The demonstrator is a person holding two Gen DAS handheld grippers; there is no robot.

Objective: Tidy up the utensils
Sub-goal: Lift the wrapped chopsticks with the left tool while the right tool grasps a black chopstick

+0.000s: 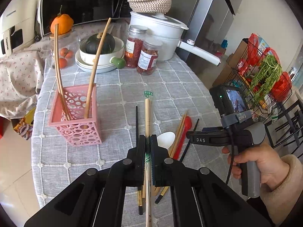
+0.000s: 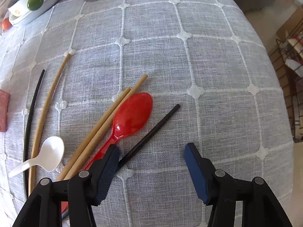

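**Left pinches wrapped chopsticks; right hangs over the loose pile**

Your left gripper (image 1: 148, 147) is pressed together on the wrapped chopsticks (image 1: 147, 113), gripped mid-length so the pair stays level and steerable; the tip points out over the grey tablecloth (image 1: 180, 87). The pink holder (image 1: 75, 117) stands just left and ahead, already holding three chopsticks upright, so it reads as the drop target. Your right gripper (image 2: 151, 162) is spread, nothing between the pads, pointing steeply down at the pile: the black chopstick (image 2: 151, 132) runs in under its left finger, with the red spoon (image 2: 132, 113) and bamboo pair (image 2: 106, 117) beside it. The white spoon (image 2: 47, 155) lies further left. Likely next pick: black chopstick.
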